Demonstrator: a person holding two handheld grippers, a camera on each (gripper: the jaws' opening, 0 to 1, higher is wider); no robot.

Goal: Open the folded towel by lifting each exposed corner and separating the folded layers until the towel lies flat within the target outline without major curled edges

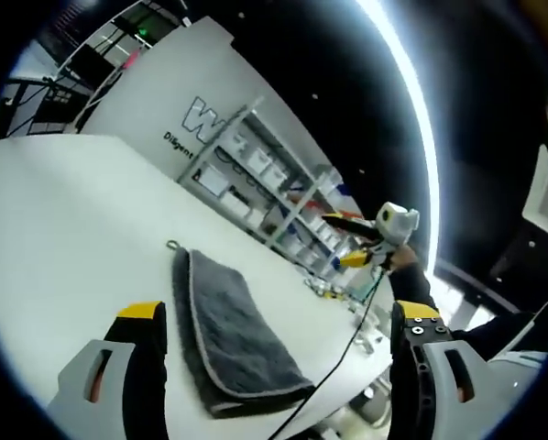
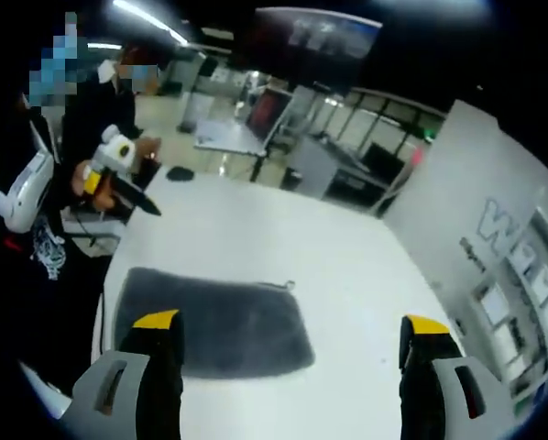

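A folded dark grey towel (image 1: 228, 330) with a pale stitched edge lies on the white table (image 1: 72, 211), a small hang loop (image 1: 173, 245) at its far corner. My left gripper (image 1: 279, 312) hovers open above the towel's near end, its yellow-tipped jaws wide apart and holding nothing. From the other side the towel (image 2: 210, 321) lies flat near the table's (image 2: 256, 229) edge, and my right gripper (image 2: 290, 321) hangs open above it, touching nothing. Each gripper appears in the other's view, held in the air off the table: the right gripper (image 1: 366, 240) and the left gripper (image 2: 118, 183).
Metal shelves with white bins (image 1: 274, 183) stand beyond the table's far edge, in front of a white wall with lettering (image 1: 201, 115). A black cable (image 1: 347, 348) trails across the table corner. A person in dark clothes (image 2: 36, 211) stands at the table's left side. Other tables (image 2: 228, 133) stand behind.
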